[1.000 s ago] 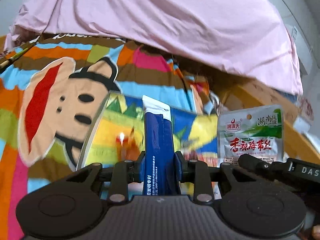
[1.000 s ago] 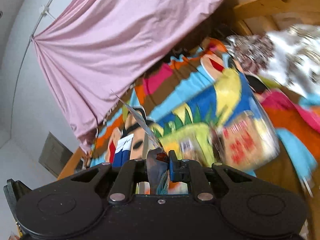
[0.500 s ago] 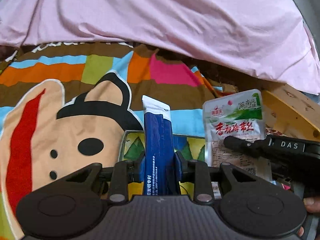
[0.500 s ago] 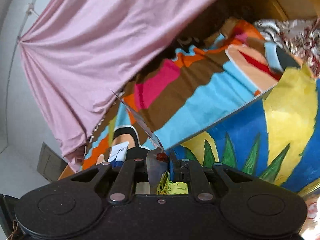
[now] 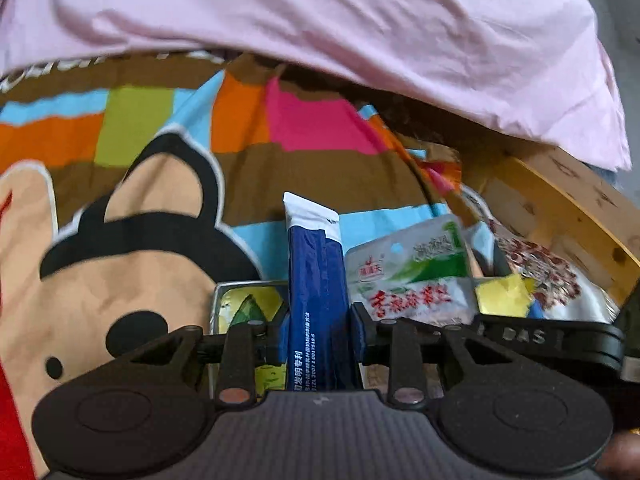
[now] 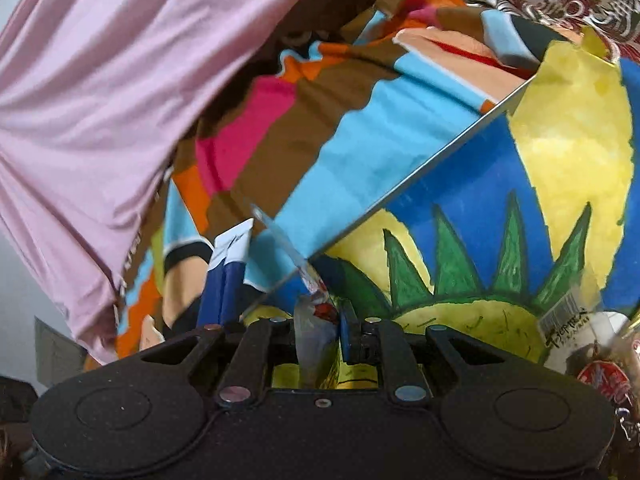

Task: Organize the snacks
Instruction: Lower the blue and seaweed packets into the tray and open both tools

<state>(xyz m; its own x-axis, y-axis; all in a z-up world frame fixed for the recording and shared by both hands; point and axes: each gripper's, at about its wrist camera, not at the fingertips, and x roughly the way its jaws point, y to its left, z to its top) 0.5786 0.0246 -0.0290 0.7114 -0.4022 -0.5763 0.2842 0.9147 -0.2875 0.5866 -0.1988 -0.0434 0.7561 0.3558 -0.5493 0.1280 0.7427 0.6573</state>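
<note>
My left gripper [image 5: 318,328] is shut on a blue stick packet [image 5: 316,280] with a white top, held upright. Just to its right hangs a white and green seaweed packet [image 5: 412,276], pinched by my right gripper, whose black finger [image 5: 520,336] crosses the lower right. In the right wrist view my right gripper [image 6: 324,328] is shut on that thin packet [image 6: 288,248], seen edge-on. The blue stick [image 6: 226,276] stands close on its left. A flat metal tin [image 6: 420,184] painted with a yellow sun and green leaves lies right under both grippers; its corner [image 5: 224,292] shows behind the left fingers.
A colourful cartoon blanket [image 5: 160,208] covers the bed, with a pink sheet [image 5: 320,20] hanging behind. A wooden frame [image 5: 560,208] runs at the right. More snack packs [image 5: 540,272] lie by the tin. A labelled jar [image 6: 568,320] and a red pack [image 6: 604,380] are in the tin.
Both grippers have moved together across the blanket and down, each keeping its packet. The painted tin now sits much closer under them, and the two packets have come nearer each other.
</note>
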